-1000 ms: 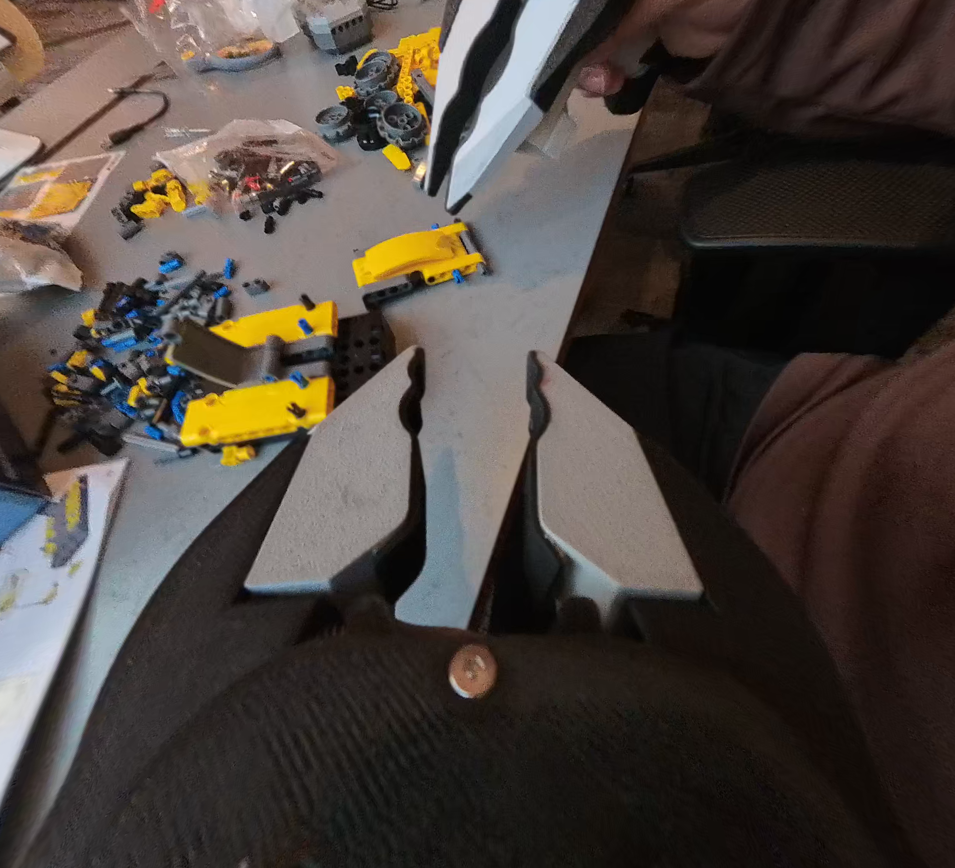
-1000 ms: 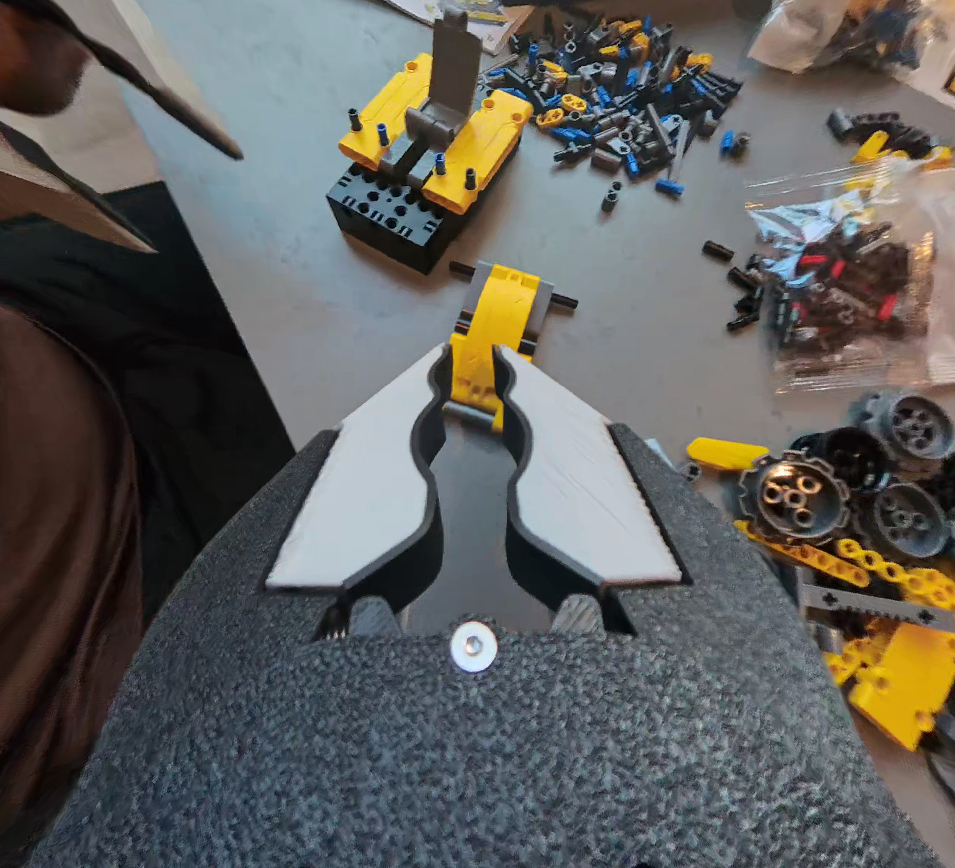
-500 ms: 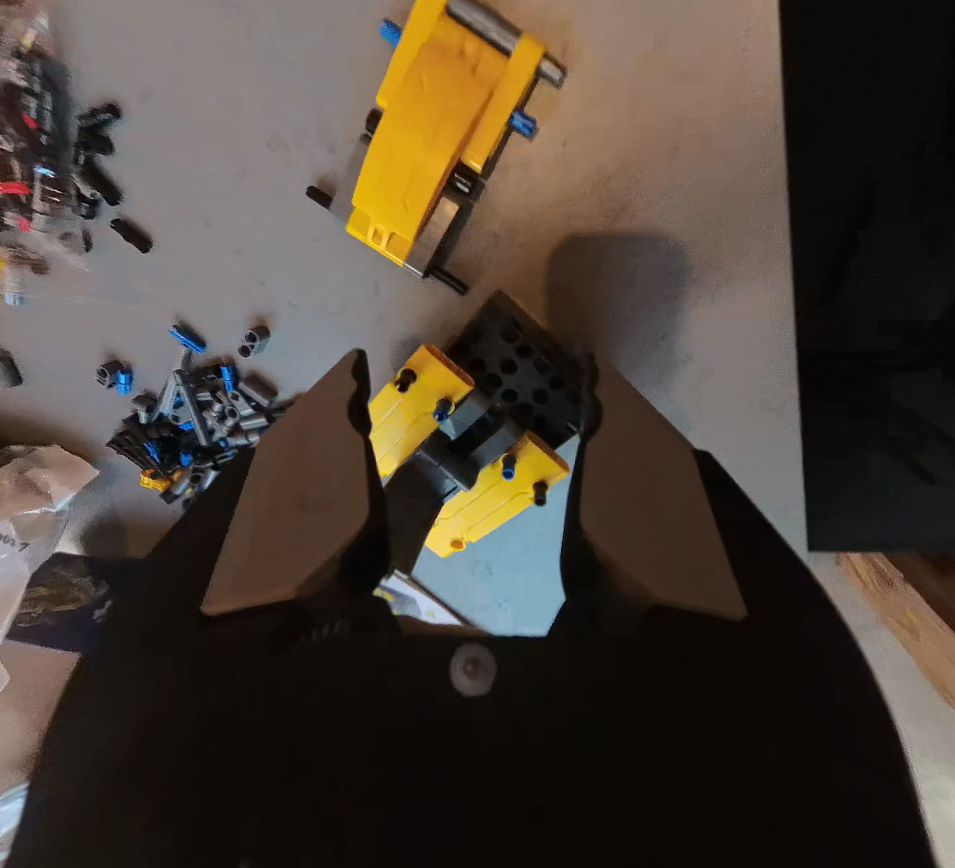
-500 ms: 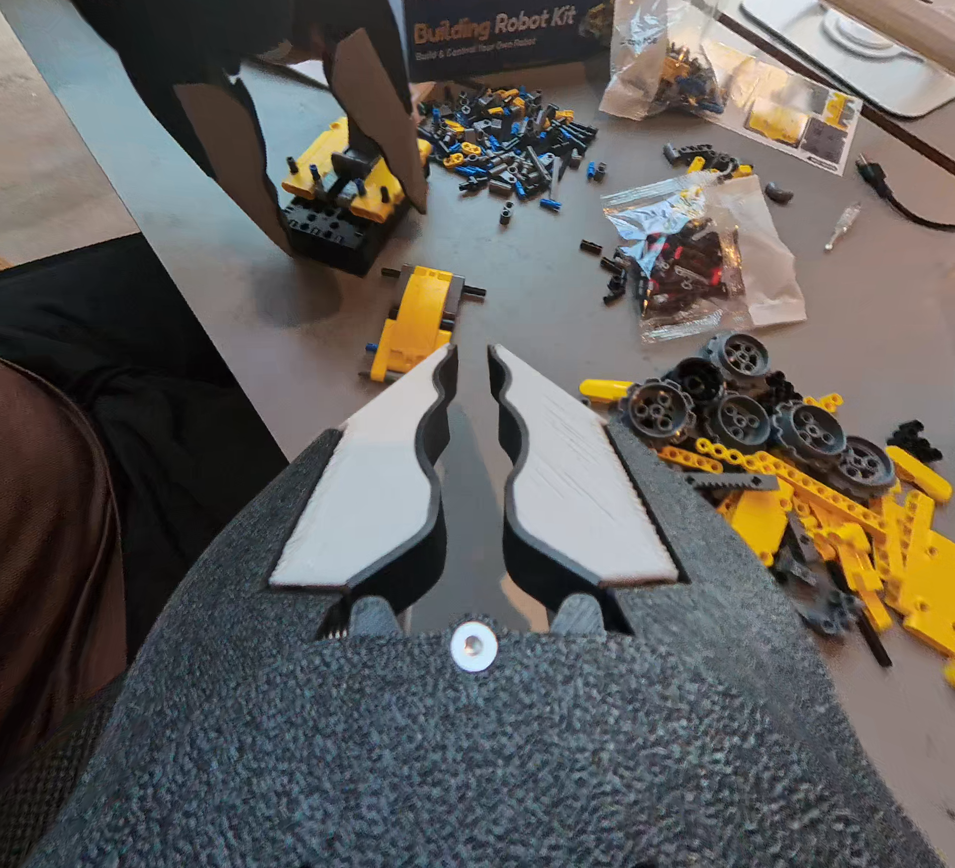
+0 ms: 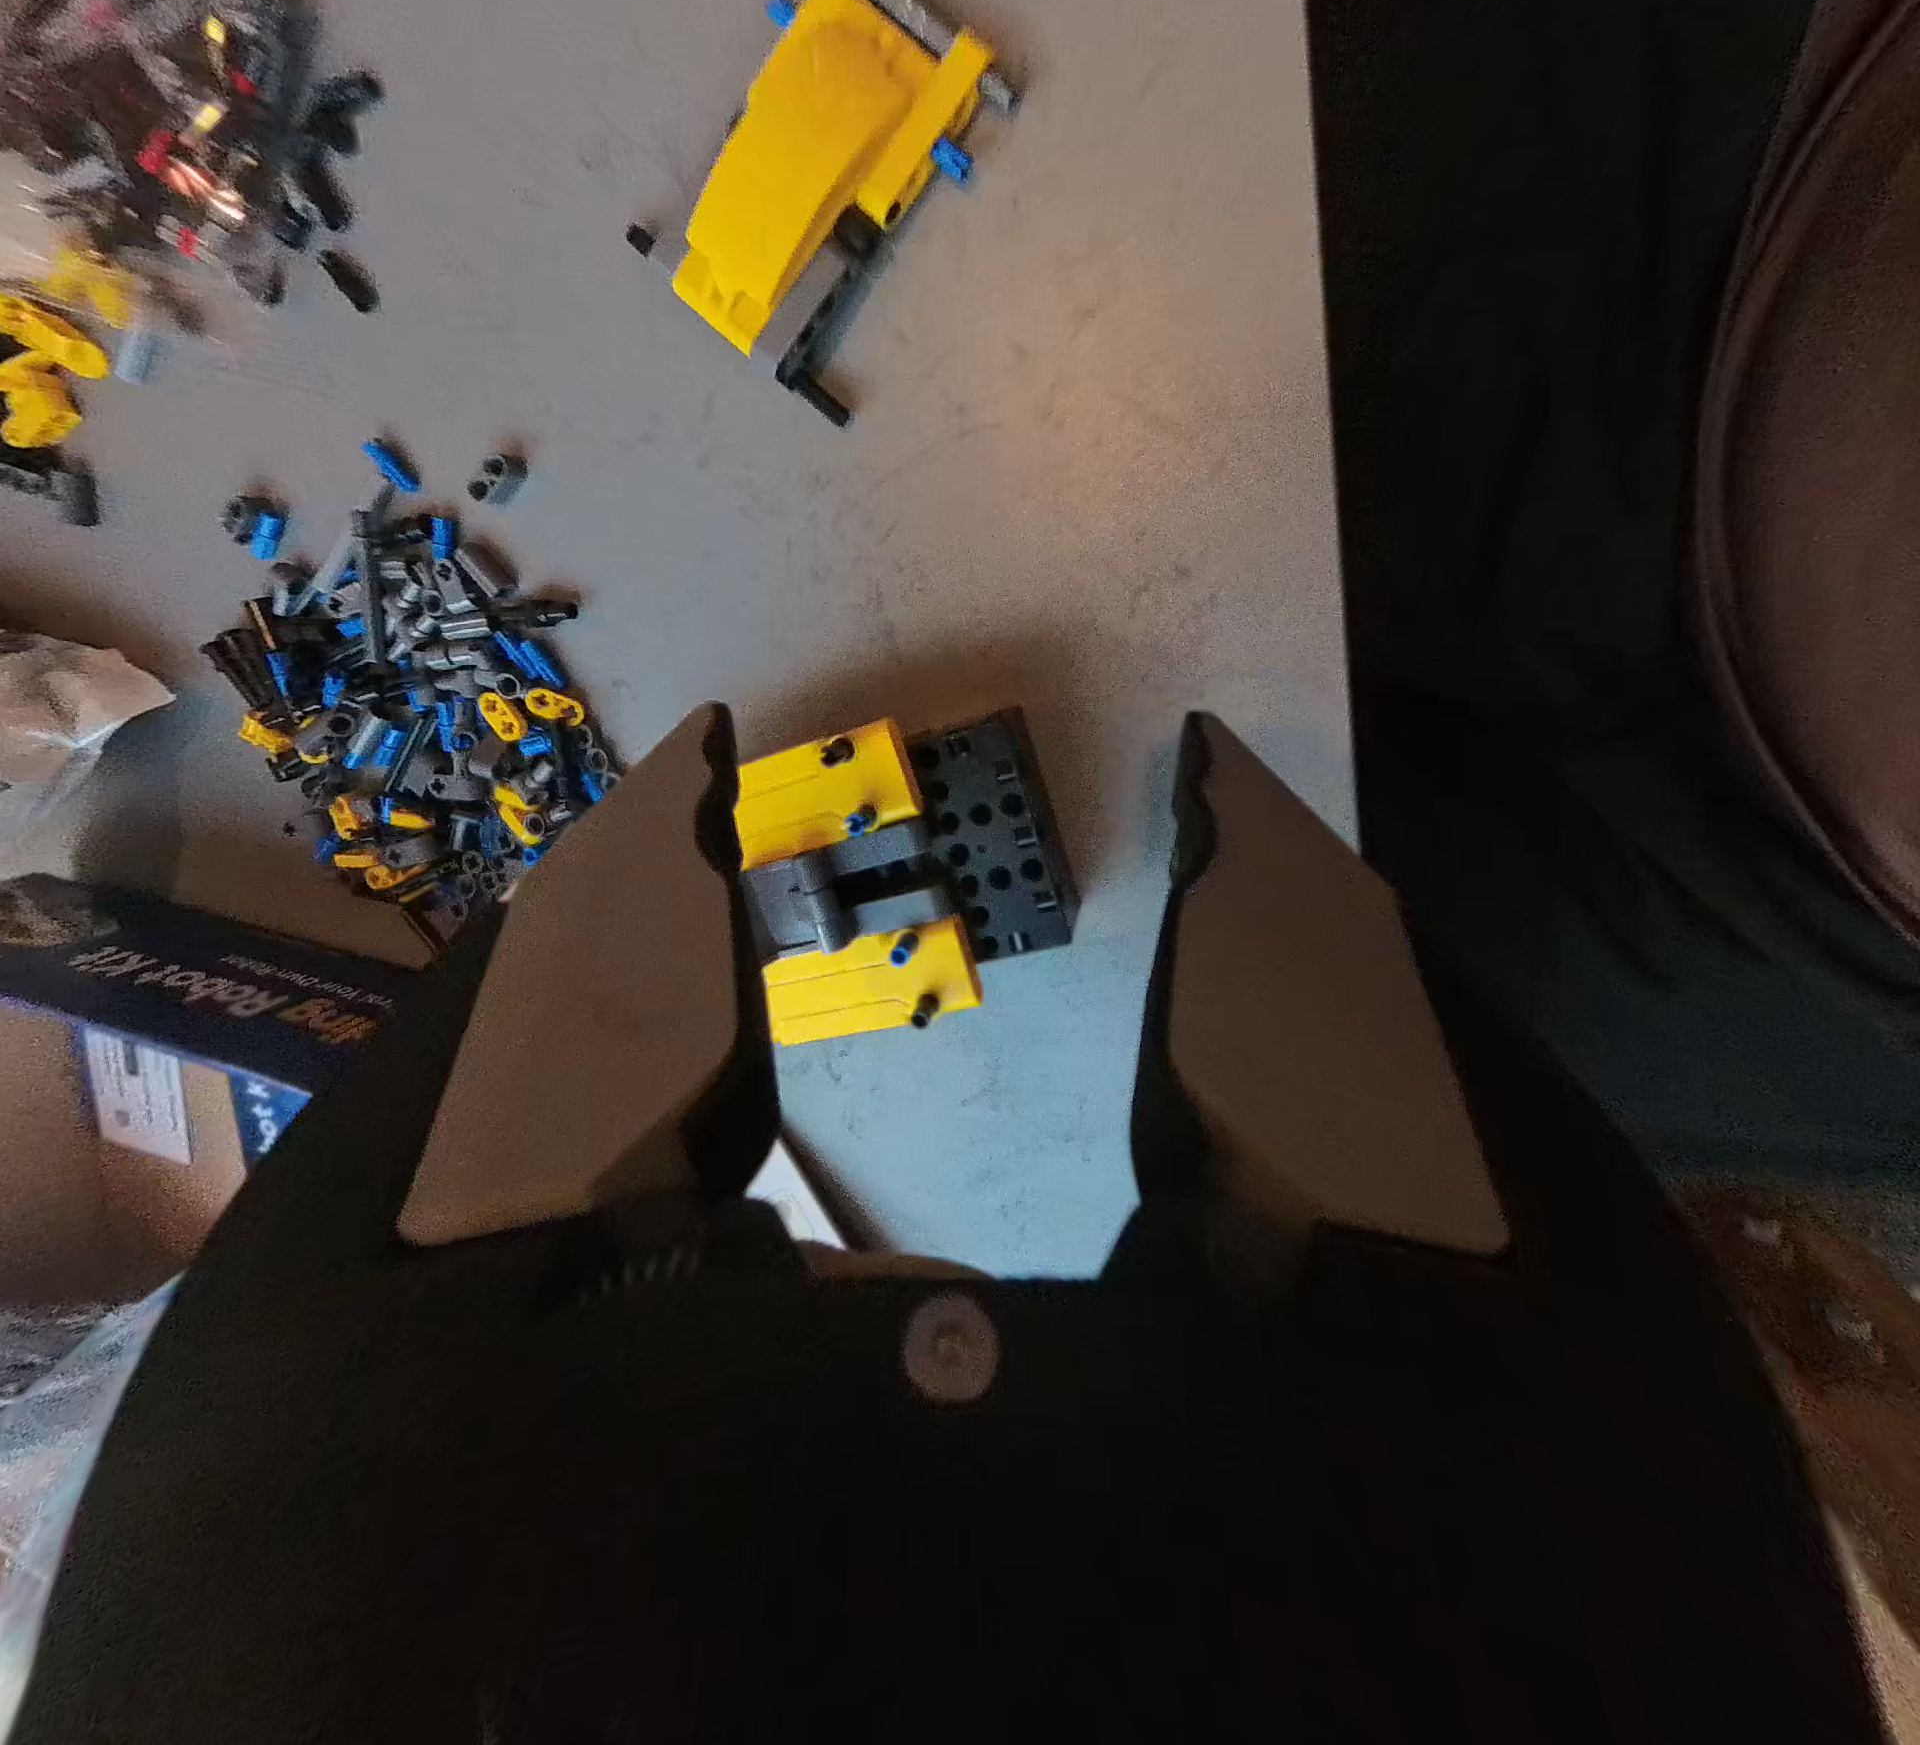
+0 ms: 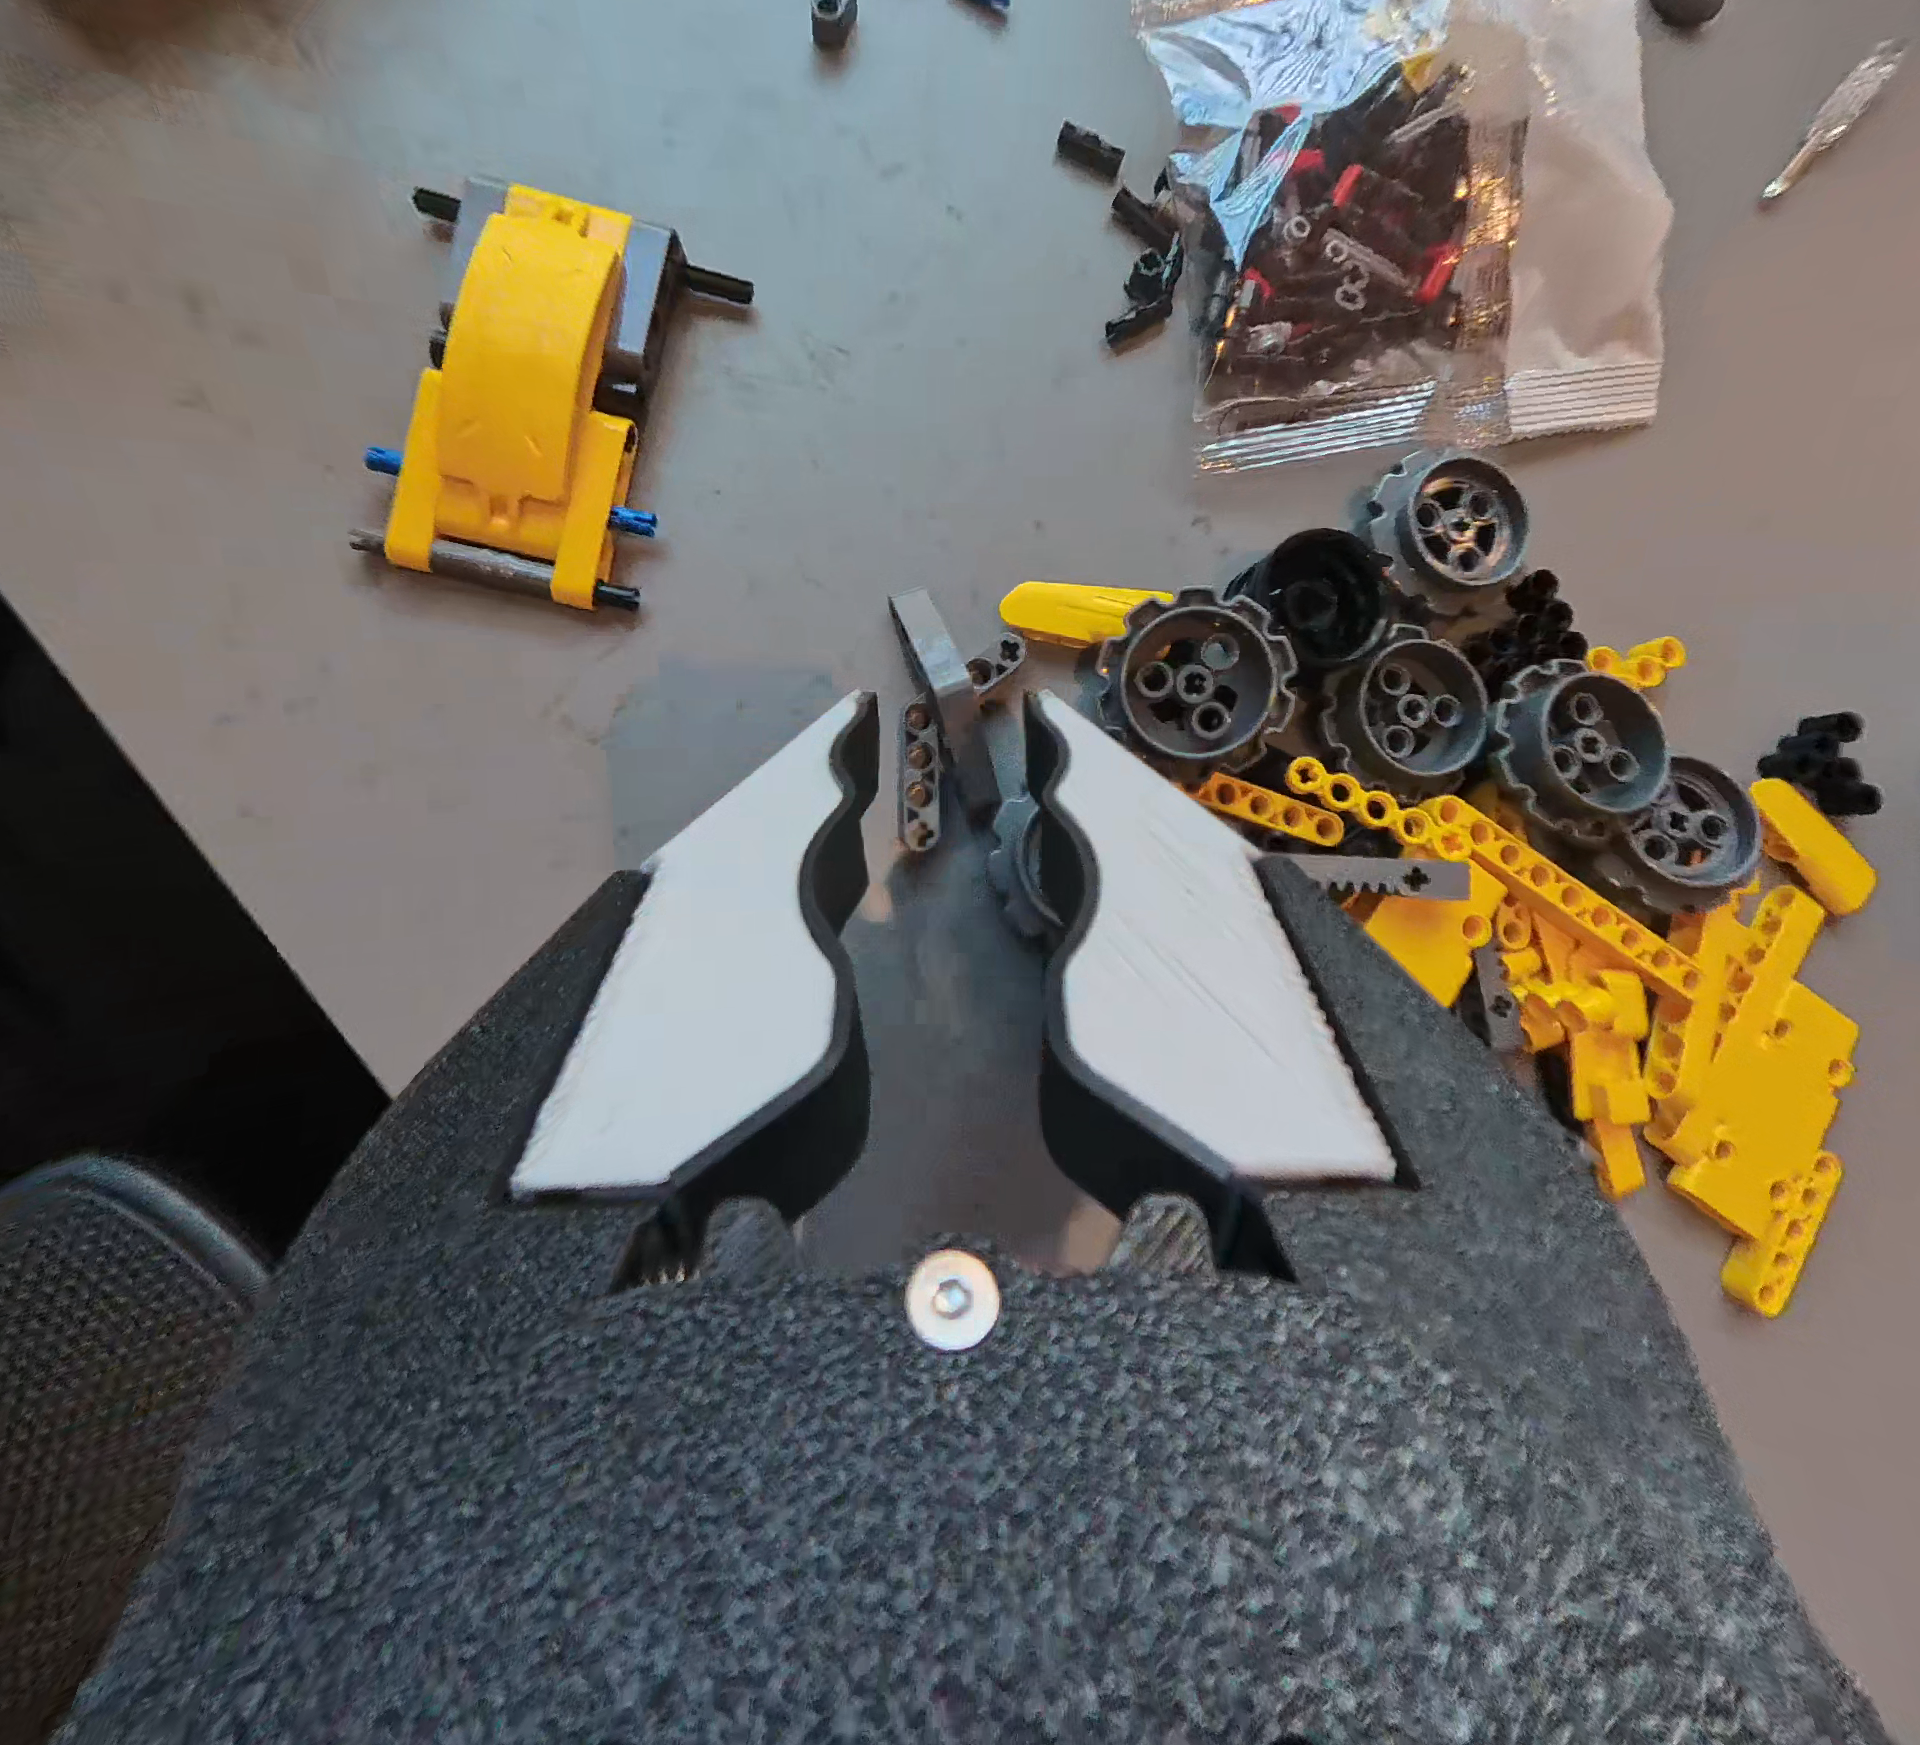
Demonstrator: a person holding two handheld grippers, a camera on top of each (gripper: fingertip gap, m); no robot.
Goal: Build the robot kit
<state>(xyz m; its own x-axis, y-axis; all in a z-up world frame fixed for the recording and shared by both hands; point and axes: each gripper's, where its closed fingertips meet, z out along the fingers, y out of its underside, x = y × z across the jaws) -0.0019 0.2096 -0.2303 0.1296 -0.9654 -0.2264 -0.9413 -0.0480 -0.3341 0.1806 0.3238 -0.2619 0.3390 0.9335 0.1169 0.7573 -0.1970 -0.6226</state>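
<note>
The left tongs, spread wide and empty, are hovering over the yellow-and-black block assembly near the desk edge, while the right tongs, slightly apart and holding nothing, are hanging just above small grey beams beside the grey wheels.

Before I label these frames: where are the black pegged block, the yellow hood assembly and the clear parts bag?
black pegged block (image 5: 992,838), left wrist view, holed top face.
yellow hood assembly (image 6: 525,376), right wrist view, curved panel.
clear parts bag (image 6: 1455,168), right wrist view, middle.
</note>
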